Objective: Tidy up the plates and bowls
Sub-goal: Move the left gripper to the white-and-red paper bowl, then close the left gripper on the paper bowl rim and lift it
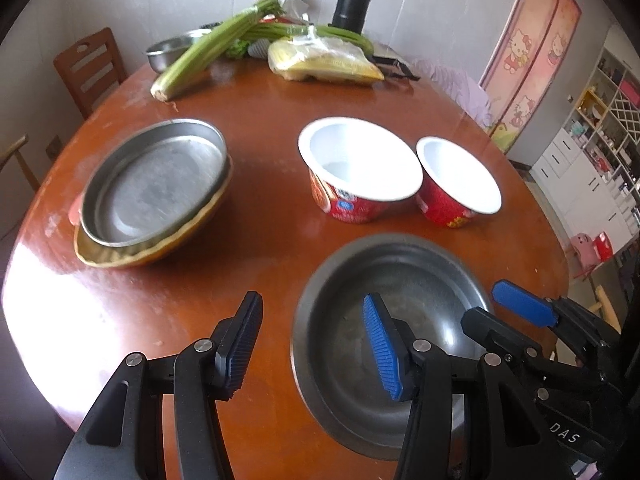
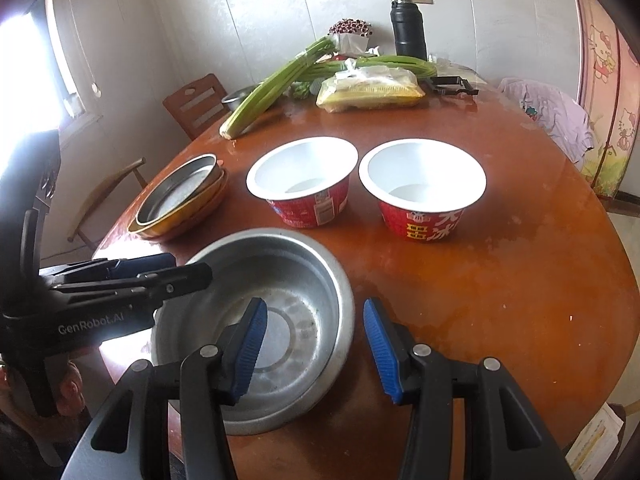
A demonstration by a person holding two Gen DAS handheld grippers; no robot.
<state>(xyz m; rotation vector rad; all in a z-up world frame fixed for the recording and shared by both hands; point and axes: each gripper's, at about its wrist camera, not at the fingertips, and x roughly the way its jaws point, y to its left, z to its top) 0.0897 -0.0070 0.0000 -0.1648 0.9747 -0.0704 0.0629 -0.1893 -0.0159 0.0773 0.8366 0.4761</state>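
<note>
My left gripper (image 1: pixel 312 344) hangs over the tabletop (image 1: pixel 260 92) at the bottom of its frame, its jaws apart with nothing between them. My right gripper (image 2: pixel 316 344) also has its jaws apart: one pad sits over the inside of the steel bowl (image 2: pixel 280 320), the other outside its rim, and I can't tell whether either touches it. In the left view that same bowl lies at lower centre-right. Two red paper bowls (image 2: pixel 300 184) (image 2: pixel 422 190) with white insides stand side by side, upright, above the steel one. At middle left of the left view, a steel plate (image 1: pixel 156 184) sits stacked on a yellow-brown plate (image 1: pixel 120 258). Celery (image 1: pixel 208 50) and a black flask (image 1: pixel 352 2) lie toward the top.
</note>
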